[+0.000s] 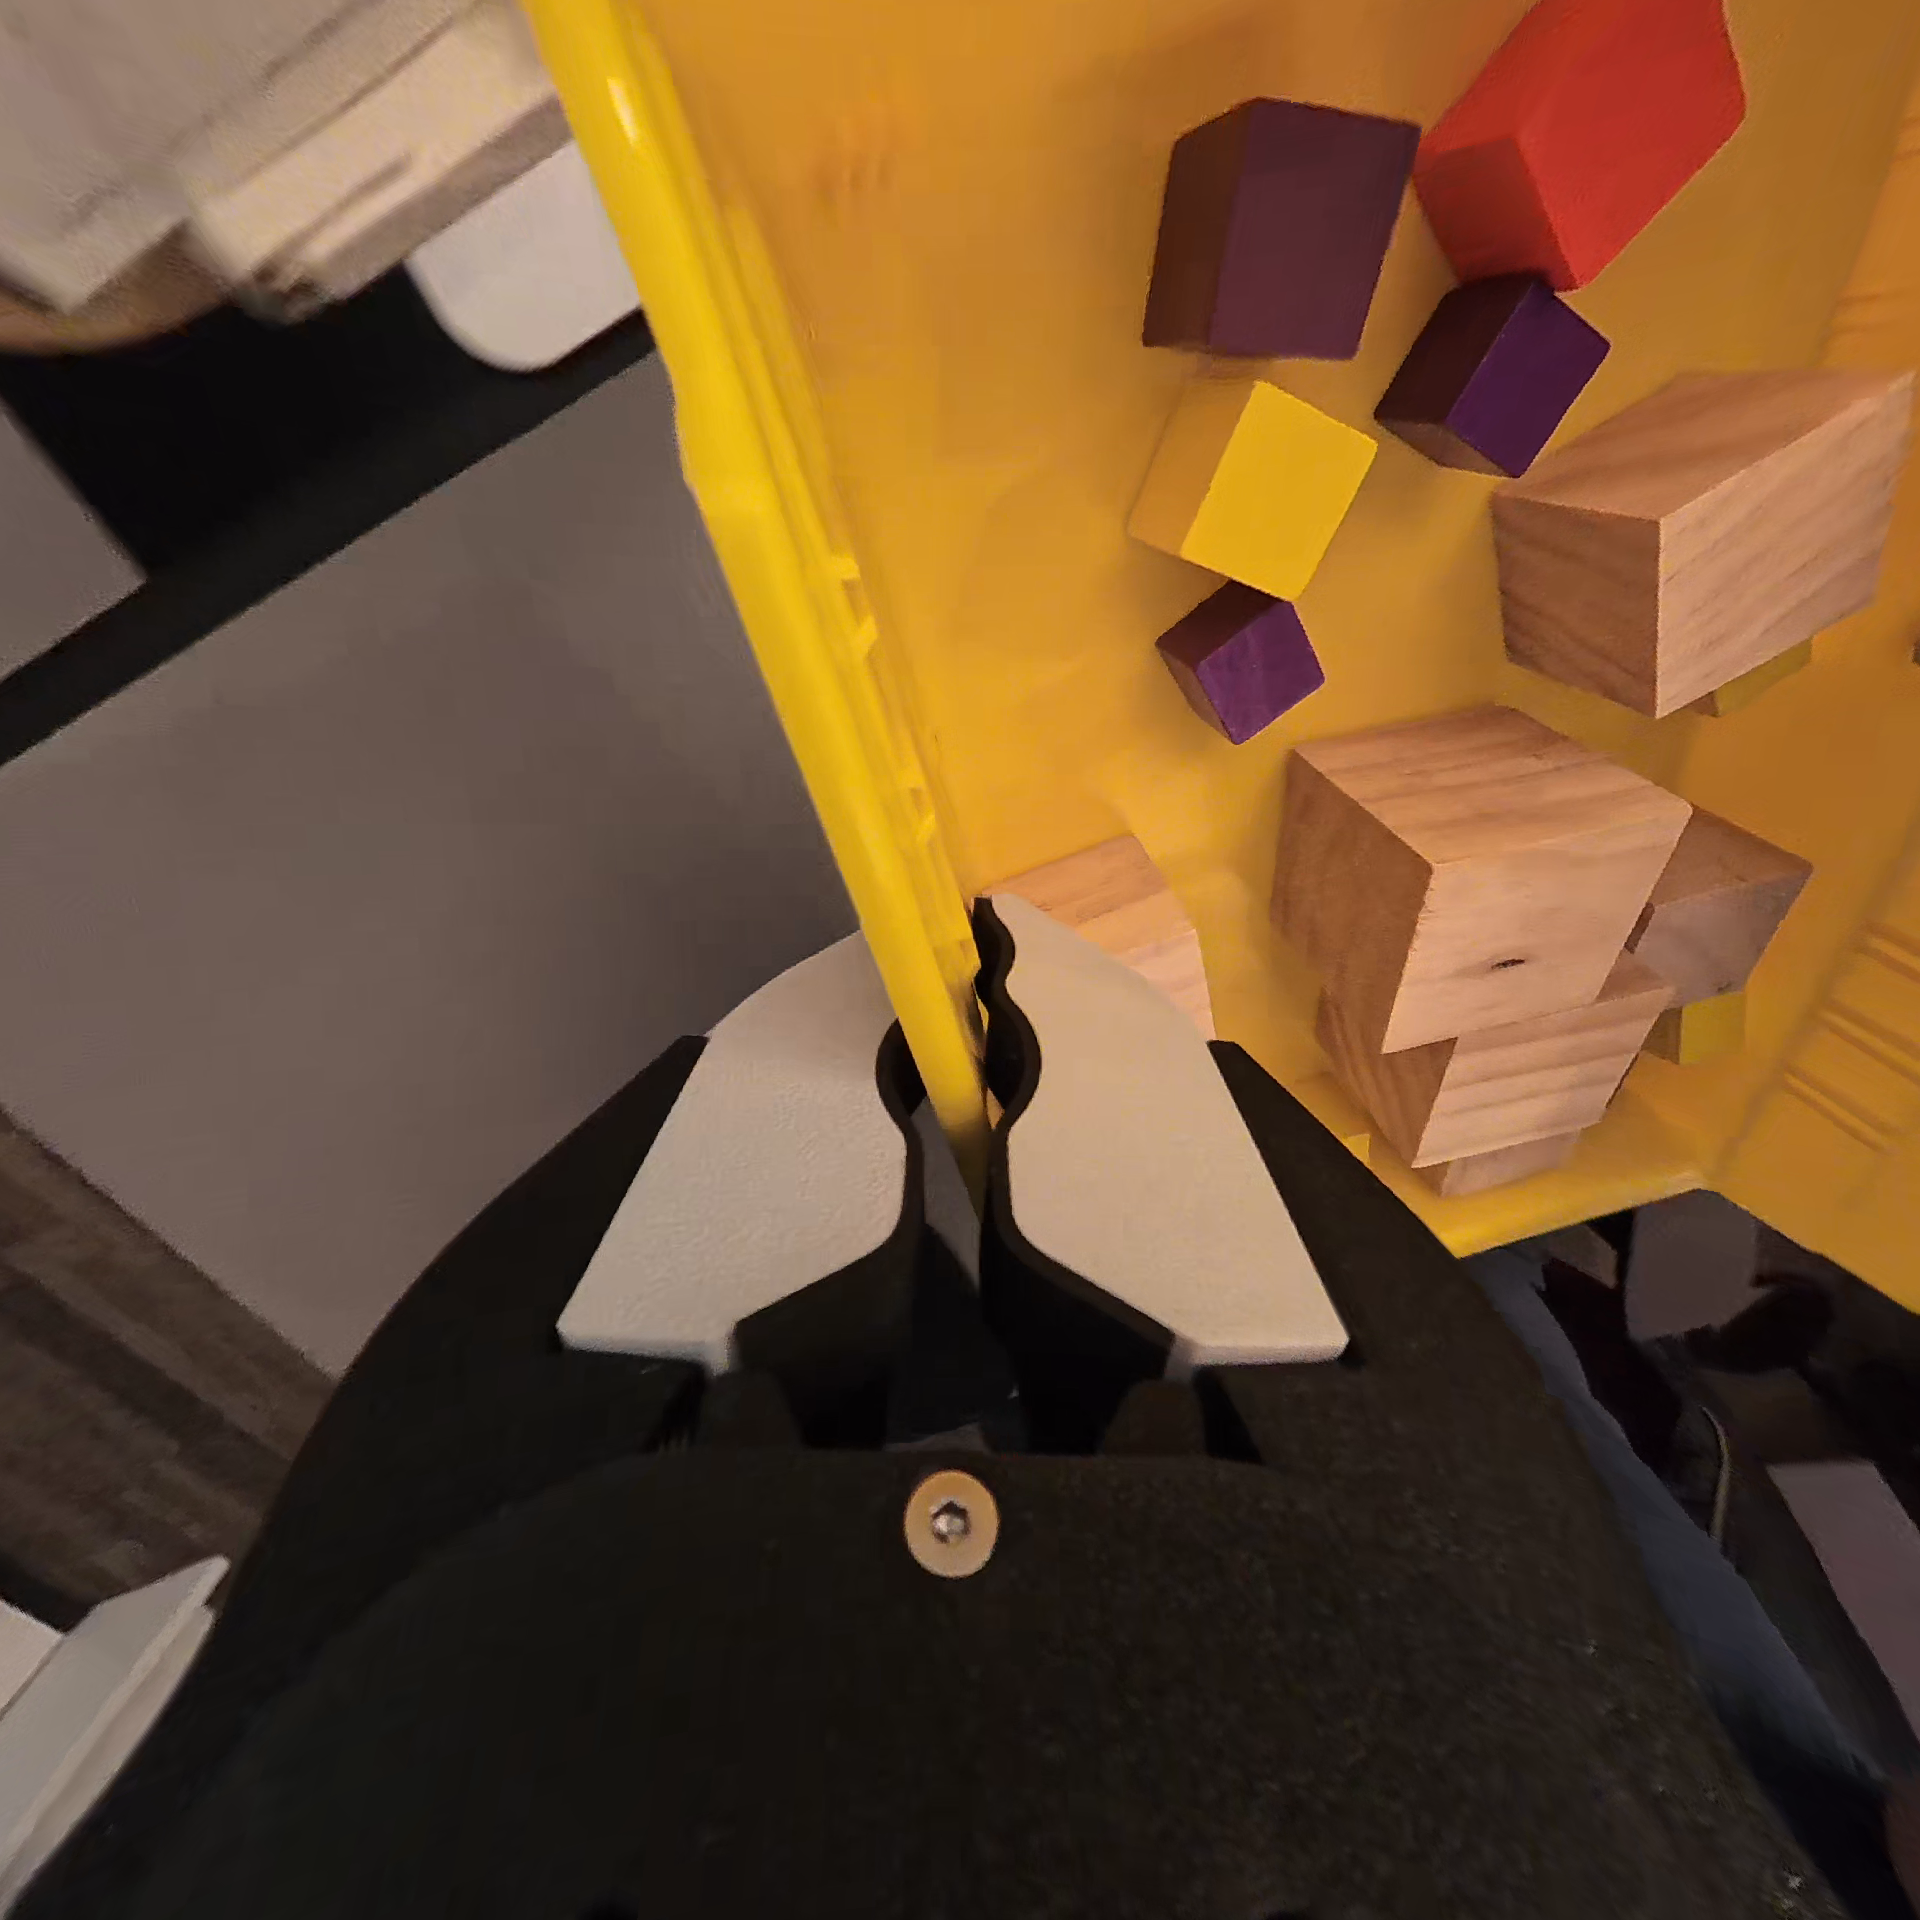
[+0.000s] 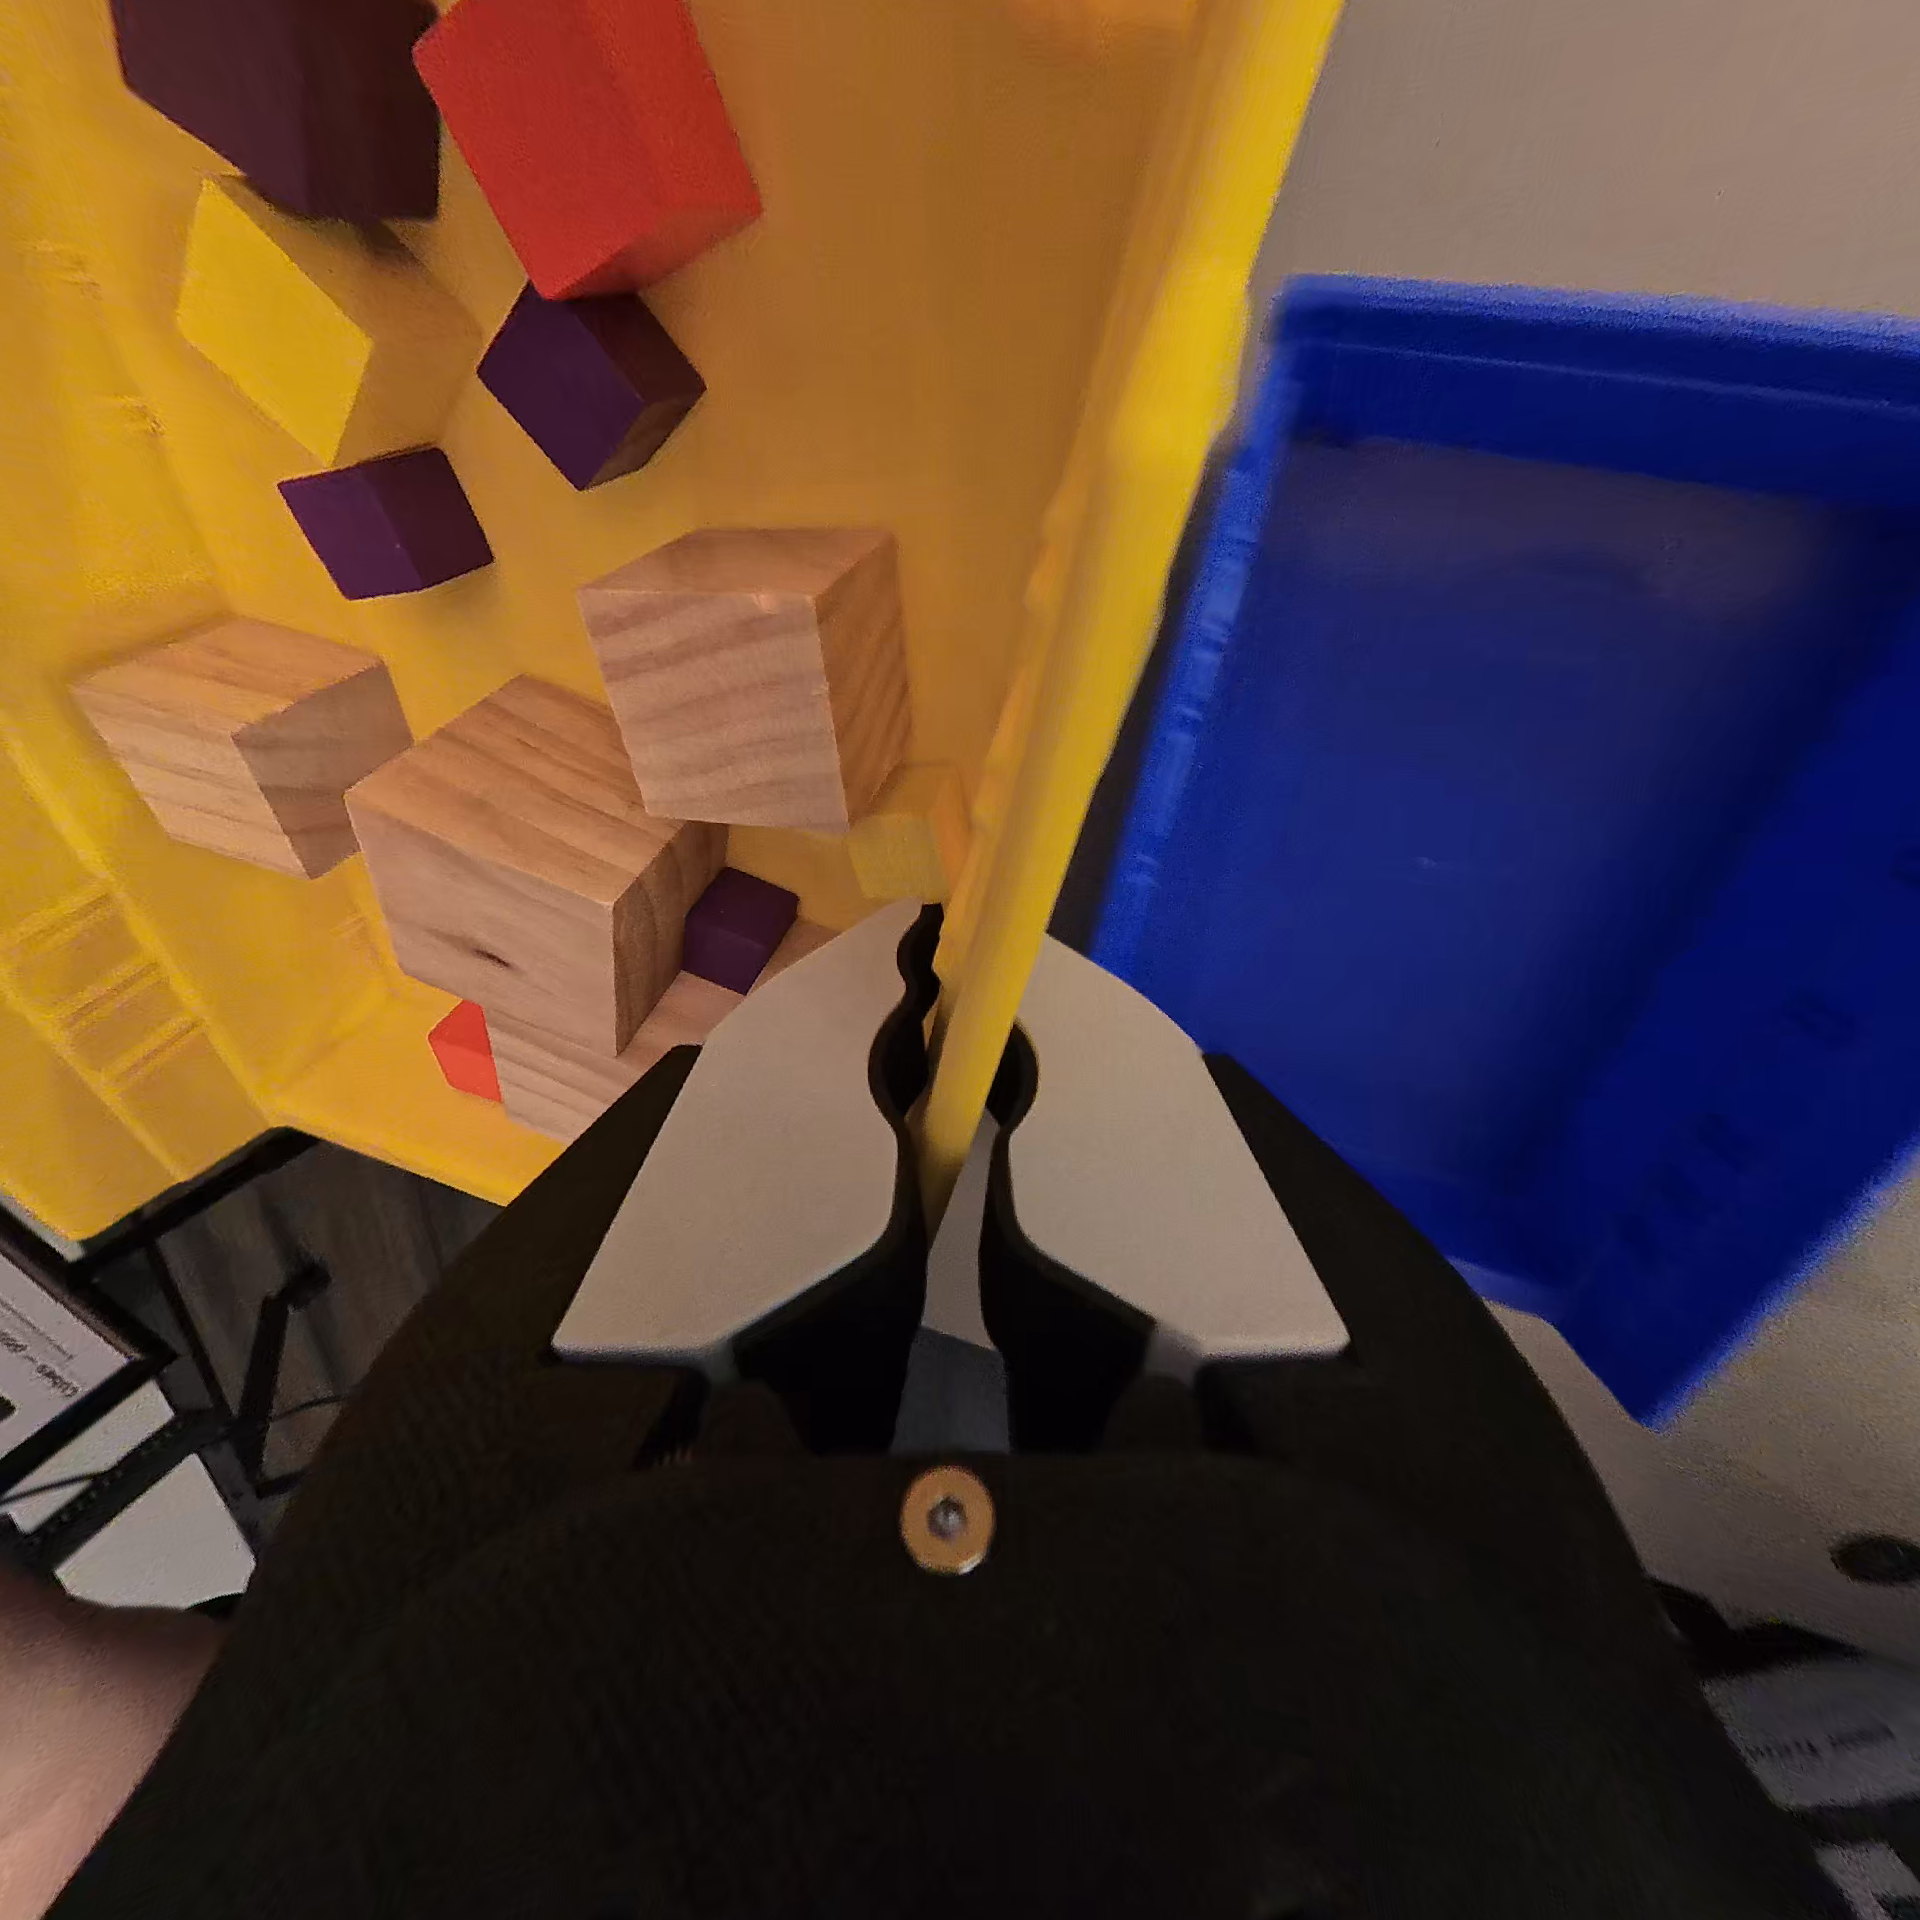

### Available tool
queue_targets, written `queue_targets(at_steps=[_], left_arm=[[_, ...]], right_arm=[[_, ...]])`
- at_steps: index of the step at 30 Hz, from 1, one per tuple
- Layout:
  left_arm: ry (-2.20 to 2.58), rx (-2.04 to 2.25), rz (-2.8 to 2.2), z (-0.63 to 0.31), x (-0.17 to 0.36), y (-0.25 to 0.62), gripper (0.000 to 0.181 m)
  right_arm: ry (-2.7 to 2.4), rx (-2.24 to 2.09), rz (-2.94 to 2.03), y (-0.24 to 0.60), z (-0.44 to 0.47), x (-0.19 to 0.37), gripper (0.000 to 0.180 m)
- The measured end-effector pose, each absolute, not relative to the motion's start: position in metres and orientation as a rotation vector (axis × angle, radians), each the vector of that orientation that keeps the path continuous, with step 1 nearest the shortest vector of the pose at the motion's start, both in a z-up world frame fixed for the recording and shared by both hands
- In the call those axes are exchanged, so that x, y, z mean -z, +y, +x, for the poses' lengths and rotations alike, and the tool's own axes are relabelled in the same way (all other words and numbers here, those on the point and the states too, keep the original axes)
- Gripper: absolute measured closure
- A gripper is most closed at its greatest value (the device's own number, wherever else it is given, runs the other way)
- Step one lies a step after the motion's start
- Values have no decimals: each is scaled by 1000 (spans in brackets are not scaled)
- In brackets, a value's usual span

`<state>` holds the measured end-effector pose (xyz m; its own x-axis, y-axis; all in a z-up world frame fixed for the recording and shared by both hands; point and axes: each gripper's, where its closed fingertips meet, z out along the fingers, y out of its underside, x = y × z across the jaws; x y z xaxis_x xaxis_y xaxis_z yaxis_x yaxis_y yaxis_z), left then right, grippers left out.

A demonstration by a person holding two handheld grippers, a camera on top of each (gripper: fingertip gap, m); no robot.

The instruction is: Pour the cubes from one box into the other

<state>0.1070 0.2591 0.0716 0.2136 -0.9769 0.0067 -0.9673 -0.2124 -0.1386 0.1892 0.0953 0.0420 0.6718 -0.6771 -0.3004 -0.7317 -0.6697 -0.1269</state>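
Our left tool [image 1: 982,997] had a matte black, grainy body that widened toward the camera, with one round brass-coloured washer and a small hex screw [image 1: 951,1524] at its centre. Its two fingers [image 1: 1132,1164] were pale grey plates with curved outer edges and wavy black inner pads. Our right tool [image 2: 940,997] looked the same: black body, matching screw [image 2: 948,1522], grey fingers [image 2: 769,1153].

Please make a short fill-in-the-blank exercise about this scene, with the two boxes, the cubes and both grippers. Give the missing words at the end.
1. Both the left gripper and the right gripper are shut on a side wall of the ____ plastic box.
2. The other box, which has no cubes in its visible part, is the ____ plastic box.
3. The large cube above the small purple wooden cubes is ____.

Missing words: yellow; blue; red
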Motion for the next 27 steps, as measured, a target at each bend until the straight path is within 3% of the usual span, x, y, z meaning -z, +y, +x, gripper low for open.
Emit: queue_targets(at_steps=[12,27], left_arm=[[2095,343,-2143,249,-60,119,175],[1911,618,-1819,316,-84,92,175]], right_arm=[[1359,-118,-2522,-61,300,-47,175],[1223,310,-2294,-91,364,-75,174]])
